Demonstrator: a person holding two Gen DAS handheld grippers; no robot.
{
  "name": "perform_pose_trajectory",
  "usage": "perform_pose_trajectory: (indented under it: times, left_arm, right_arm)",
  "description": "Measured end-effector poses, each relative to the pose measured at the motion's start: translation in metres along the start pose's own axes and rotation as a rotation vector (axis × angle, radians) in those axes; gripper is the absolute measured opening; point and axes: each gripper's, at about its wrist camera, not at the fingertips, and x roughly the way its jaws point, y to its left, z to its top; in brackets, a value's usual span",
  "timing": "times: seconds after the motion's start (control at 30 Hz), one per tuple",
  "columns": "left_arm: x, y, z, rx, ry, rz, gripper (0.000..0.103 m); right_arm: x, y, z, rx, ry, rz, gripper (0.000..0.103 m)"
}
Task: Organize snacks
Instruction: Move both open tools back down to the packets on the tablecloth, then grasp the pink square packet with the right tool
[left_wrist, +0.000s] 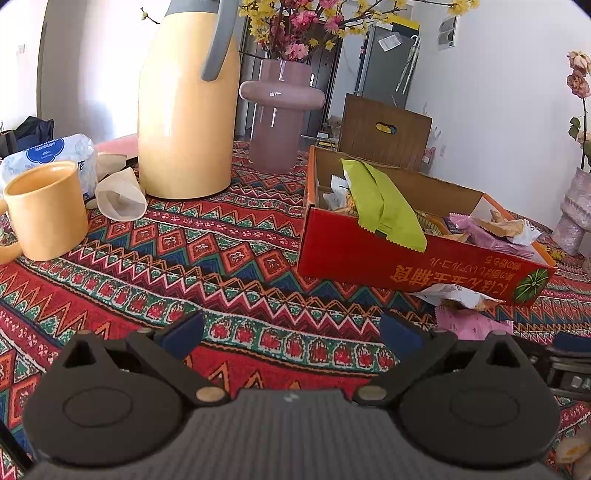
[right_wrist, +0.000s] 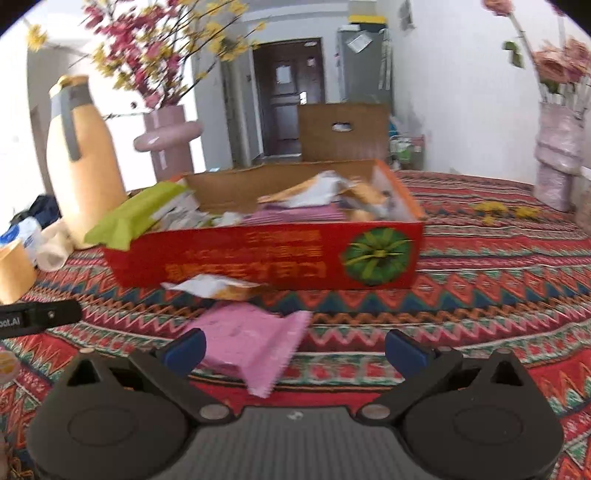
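The left gripper (left_wrist: 291, 334) is held with jaws apart over bare tablecloth (left_wrist: 221, 258); the red box (left_wrist: 369, 254) of snacks is seen ahead to its right; the right gripper (right_wrist: 295, 350) is spread wide, a pink packet (right_wrist: 255, 343) lying between its jaws, beside the left fingertip; a white packet (right_wrist: 214, 286) rests beyond, against the box.

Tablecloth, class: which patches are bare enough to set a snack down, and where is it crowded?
Bare: between the mug and red box, and right of the box toward the wrapped vase. Crowded: in front of the box, where the pink packet and white packet lie.
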Motion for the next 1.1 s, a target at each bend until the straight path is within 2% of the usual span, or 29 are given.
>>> perform_pose_trajectory:
  times: [0.23,0.4,0.53,0.67,0.83,0.87,0.93,1.0,1.1]
  left_arm:
    - [0.002,0.002,0.0,-0.011,0.015,-0.004,0.103]
    - [0.003,0.003,0.0,-0.017,0.026,-0.006,0.103]
    - [0.006,0.004,0.001,-0.023,0.039,-0.007,0.103]
    - [0.006,0.005,0.0,-0.029,0.042,-0.007,0.103]
    - [0.008,0.008,0.001,-0.047,0.056,-0.001,0.103]
    - [0.009,0.009,0.001,-0.05,0.058,-0.001,0.103]
    - [0.009,0.01,0.001,-0.053,0.061,-0.002,0.103]
    - [0.009,0.01,0.001,-0.053,0.063,-0.001,0.103]
    - [0.01,0.011,0.001,-0.057,0.064,0.001,0.103]
  right_arm:
    - [0.028,0.022,0.02,0.028,0.088,0.035,0.103]
    - [0.055,0.034,0.02,0.031,0.178,-0.008,0.103]
    - [0.059,0.047,0.015,-0.048,0.175,-0.064,0.103]
    - [0.055,0.047,0.009,-0.048,0.137,-0.066,0.103]
    - [0.053,0.042,0.011,-0.06,0.156,-0.041,0.103]
    - [0.053,0.04,0.012,-0.061,0.154,-0.038,0.101]
    - [0.047,0.039,0.01,-0.07,0.143,-0.028,0.089]
    - [0.042,0.038,0.01,-0.085,0.135,-0.006,0.069]
    - [0.033,0.031,0.008,-0.082,0.131,0.017,0.064]
